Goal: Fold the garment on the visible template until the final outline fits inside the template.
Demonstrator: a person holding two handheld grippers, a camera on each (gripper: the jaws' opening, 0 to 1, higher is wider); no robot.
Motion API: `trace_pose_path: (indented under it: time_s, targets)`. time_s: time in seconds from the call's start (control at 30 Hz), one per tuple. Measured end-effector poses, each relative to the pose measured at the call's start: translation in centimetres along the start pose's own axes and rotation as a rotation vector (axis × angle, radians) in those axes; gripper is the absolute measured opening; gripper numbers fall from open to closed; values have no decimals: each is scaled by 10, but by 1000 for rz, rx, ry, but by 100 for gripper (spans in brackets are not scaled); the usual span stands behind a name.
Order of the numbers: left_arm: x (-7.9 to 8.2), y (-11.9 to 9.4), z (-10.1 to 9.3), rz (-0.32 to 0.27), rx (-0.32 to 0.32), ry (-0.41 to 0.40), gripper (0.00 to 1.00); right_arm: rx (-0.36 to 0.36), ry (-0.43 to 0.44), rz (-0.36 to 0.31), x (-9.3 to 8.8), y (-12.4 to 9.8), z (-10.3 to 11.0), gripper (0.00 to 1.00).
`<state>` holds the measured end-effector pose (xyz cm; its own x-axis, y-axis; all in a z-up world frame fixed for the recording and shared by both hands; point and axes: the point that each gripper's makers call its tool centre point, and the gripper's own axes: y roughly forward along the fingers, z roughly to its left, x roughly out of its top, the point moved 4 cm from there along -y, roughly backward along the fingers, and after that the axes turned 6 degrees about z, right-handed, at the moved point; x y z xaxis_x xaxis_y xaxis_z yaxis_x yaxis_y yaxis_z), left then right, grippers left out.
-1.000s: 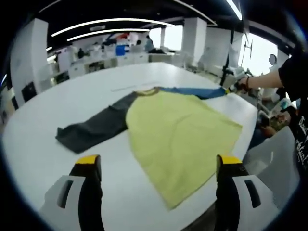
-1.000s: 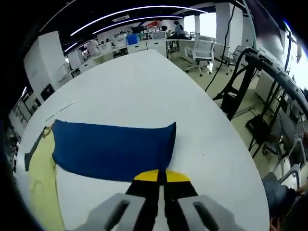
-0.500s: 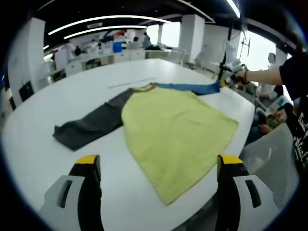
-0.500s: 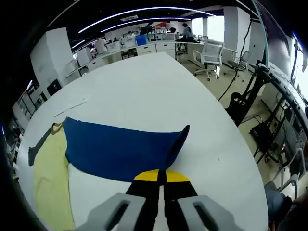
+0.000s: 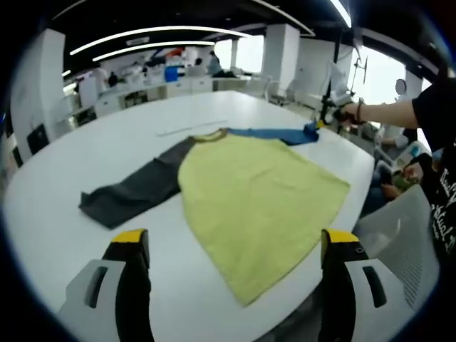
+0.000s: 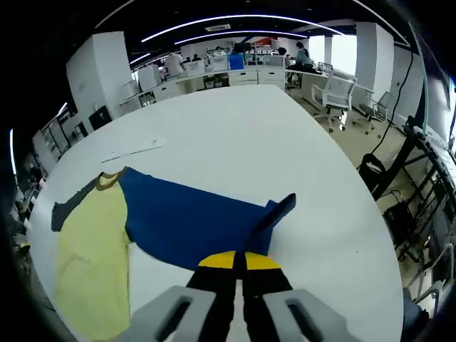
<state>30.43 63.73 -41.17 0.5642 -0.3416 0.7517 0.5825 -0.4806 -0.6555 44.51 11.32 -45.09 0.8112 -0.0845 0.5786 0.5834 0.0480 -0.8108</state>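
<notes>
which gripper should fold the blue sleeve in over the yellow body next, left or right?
Right. The right gripper is already shut on the blue sleeve cuff, lifting it. The left gripper is open, hanging near the yellow shirt body hem, far from that sleeve.

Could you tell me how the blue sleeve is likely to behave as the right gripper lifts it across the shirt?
The blue sleeve will probably drape limply: its cuff already curls up where the right gripper pinches it. It looks thin and light, so it should lift easily. The yellow body may get tugged along, since it lies loose on the smooth table.
</notes>
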Motion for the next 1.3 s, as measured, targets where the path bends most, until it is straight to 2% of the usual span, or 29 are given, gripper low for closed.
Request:
trace_pose_path:
  time_s: [0.27, 0.53, 0.63, 0.67, 0.9, 1.3]
  targets:
    - [-2, -1, 2, 9, 4, 6, 95, 50, -58, 6, 9, 4, 32, 0]
    - [-1, -1, -3, 3, -8, 9, 95, 93, -118, 6, 16, 3, 62, 0]
    - [0, -2, -4, 2, -7, 11, 95, 83, -236, 19, 17, 3, 74, 0]
    - [0, -2, -5, 1, -9, 13, 95, 84, -249, 20, 18, 3, 77, 0]
    - [0, -2, -7, 4, -18, 21, 95, 142, -248, 15, 23, 1, 104, 0]
    - [1, -2, -9, -2, -21, 10, 95, 208, -301, -12, 36, -1, 144, 0]
